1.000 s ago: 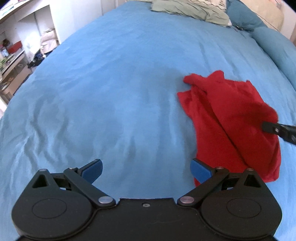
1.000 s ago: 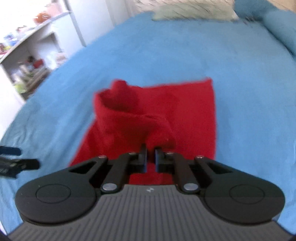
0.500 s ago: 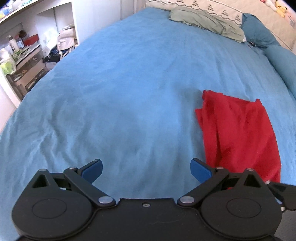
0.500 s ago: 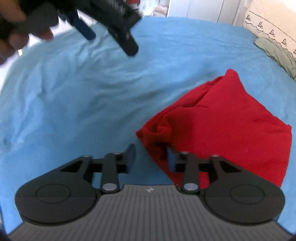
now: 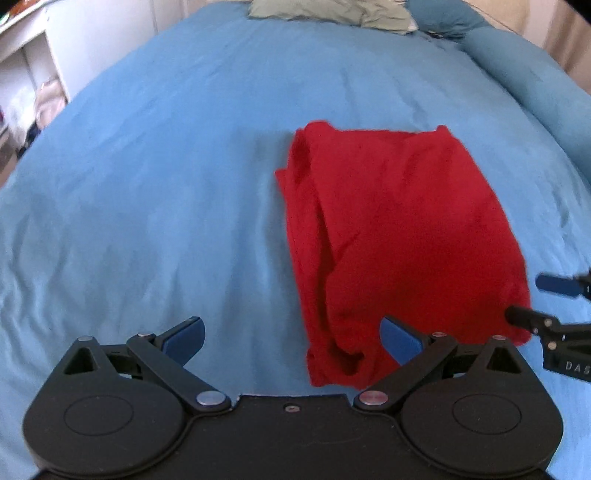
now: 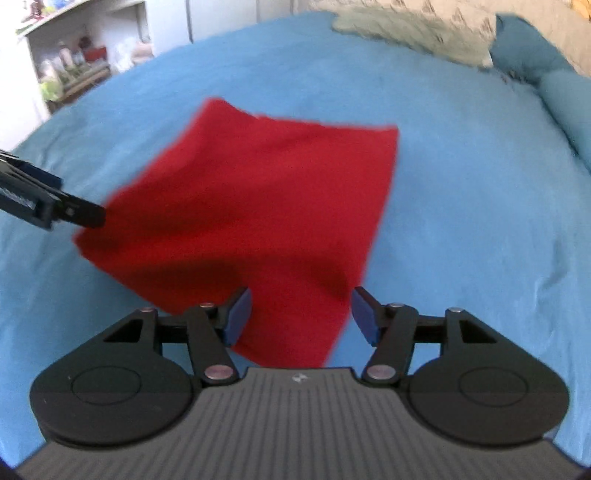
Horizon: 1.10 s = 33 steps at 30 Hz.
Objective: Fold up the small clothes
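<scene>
Soft red cloth (image 5: 391, 236), folded roughly rectangular, slightly blurred, on wrinkled blue bedspread (image 5: 147, 184); left gripper (image 5: 293, 338) and right gripper (image 6: 301, 314) both spread, empty.

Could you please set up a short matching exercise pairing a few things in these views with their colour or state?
Things:
1. cloth
2. bedspread
3. left gripper
4. pillow

Descriptions:
A. grey-green, at the far end of the bed
B. open, holding nothing
C. red, lying folded
D. blue, slightly wrinkled

Pairs: 1-C, 2-D, 3-B, 4-A
</scene>
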Tool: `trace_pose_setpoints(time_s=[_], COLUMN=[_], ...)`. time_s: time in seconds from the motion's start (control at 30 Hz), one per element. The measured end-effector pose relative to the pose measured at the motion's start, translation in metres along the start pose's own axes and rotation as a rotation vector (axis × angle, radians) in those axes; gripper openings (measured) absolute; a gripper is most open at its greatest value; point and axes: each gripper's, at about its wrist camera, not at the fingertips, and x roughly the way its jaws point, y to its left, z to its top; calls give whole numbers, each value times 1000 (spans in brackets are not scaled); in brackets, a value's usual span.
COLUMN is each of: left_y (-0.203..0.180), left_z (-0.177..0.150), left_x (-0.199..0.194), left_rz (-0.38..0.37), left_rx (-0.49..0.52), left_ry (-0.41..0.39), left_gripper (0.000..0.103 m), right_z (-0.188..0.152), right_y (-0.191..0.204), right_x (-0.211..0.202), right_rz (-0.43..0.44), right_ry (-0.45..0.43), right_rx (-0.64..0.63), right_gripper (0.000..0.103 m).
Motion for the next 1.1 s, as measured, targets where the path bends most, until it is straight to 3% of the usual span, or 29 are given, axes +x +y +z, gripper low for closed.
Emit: trace_pose_setpoints(time_s=[0.1,0.43,0.53,0.63,0.7,0.83,0.97,1.1], left_y=[5,15,9,6,7,16,23,21], left_z=[-4,-8,4,26,42,65,69,71], left_x=[15,27,10,-6,-3,34,67,82], left_rz=[23,29,30,-3,-28,-121,-223,-270], left_rx=[-22,2,20,33,4,-113,-212,-241], left_ry=[28,73,28,-56,-82,-35,42,55], left_gripper=[102,103,102,103,103,101,87,84], right_z=[-11,-24,-12,9,27,52,63,60], right_y=[-16,-46,-49,-63,-80,-105,-113,-113], right_x=[19,13,1,-10,-12,9,45,67], right_rz=[-6,58,80,143,201,225,205,281], right_ry=[55,75,92,56,19,13,99,133], right_rx=[15,6,2,71,187,354,386,407], right_gripper=[77,82,83,87,102,103,103,103])
